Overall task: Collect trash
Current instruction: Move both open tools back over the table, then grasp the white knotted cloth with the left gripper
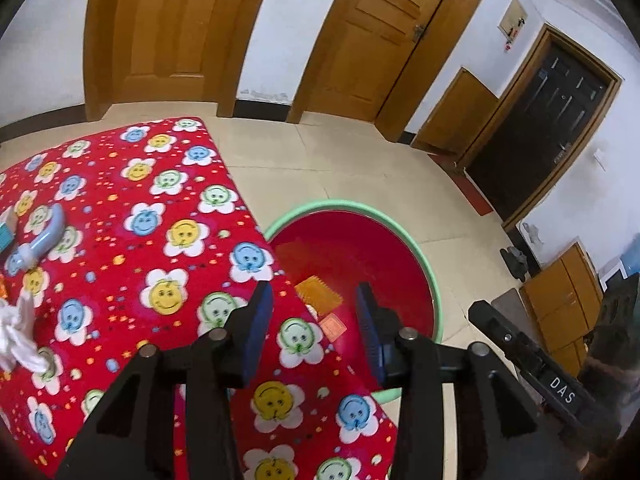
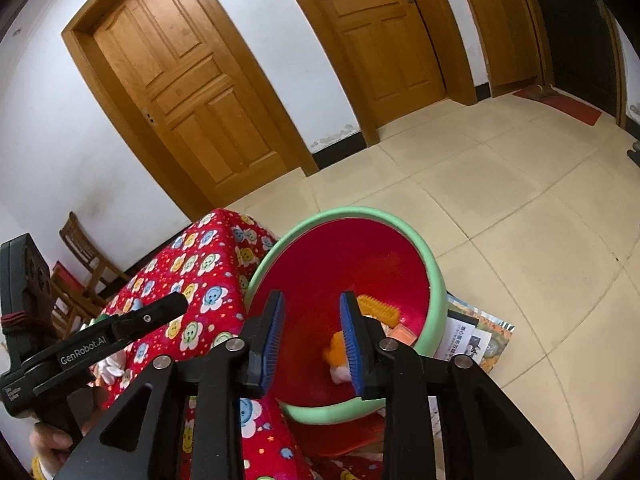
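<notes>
From the left wrist we see our left gripper (image 1: 316, 300) released and empty above the table's edge. The red flowered tablecloth (image 1: 132, 240) still carries a grey-blue tube (image 1: 48, 232) and crumpled white paper (image 1: 16, 332). The green-rimmed red basin (image 1: 428, 268) beside it holds orange trash (image 1: 318, 294).

From the right wrist, our right gripper (image 2: 312, 320) hangs over that basin (image 2: 436, 280), parted and empty, its pads partly hiding an orange comb-like piece (image 2: 376, 306). Printed papers (image 2: 476, 336) lie under the basin.
</notes>
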A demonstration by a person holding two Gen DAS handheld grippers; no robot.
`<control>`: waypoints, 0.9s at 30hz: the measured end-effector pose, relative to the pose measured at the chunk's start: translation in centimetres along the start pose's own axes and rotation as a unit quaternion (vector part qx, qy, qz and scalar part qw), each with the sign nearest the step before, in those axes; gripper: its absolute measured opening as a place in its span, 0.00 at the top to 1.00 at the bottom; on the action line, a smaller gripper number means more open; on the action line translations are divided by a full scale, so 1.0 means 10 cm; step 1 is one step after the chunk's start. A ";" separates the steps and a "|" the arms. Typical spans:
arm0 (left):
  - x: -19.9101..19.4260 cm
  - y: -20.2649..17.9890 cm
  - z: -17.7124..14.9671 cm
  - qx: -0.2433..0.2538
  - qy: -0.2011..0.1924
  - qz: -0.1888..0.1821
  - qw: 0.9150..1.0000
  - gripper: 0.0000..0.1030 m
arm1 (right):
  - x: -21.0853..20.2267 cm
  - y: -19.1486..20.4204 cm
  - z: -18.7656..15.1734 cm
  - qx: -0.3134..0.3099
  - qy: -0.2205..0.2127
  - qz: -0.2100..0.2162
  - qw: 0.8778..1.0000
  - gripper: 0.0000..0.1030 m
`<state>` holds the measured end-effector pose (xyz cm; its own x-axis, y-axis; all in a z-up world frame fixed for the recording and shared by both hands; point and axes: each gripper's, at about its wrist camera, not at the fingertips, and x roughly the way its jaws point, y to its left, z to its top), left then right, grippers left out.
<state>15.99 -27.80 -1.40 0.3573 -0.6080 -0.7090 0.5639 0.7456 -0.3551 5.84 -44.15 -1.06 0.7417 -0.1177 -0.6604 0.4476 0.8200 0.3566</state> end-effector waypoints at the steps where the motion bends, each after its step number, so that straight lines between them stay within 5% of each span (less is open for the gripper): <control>1: -0.03 0.01 -0.01 -0.002 -0.002 0.003 1.000 0.59 | -0.01 0.01 0.00 -0.001 0.000 0.002 1.000 0.70; 15: -0.57 0.68 -0.13 -0.061 -0.035 0.085 0.994 0.58 | -0.09 0.32 -0.07 -0.021 0.009 0.030 0.999 0.53; 27: -0.87 1.35 -0.24 -0.114 -0.052 0.175 0.977 0.54 | -0.04 0.45 -0.13 -0.031 0.022 0.025 0.999 0.43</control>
<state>18.75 -11.80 -1.50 0.5788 -0.3206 -0.7498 0.2171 0.9469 -0.2372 6.94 -39.67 0.00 0.7396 -0.0522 -0.6711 0.3777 0.8574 0.3496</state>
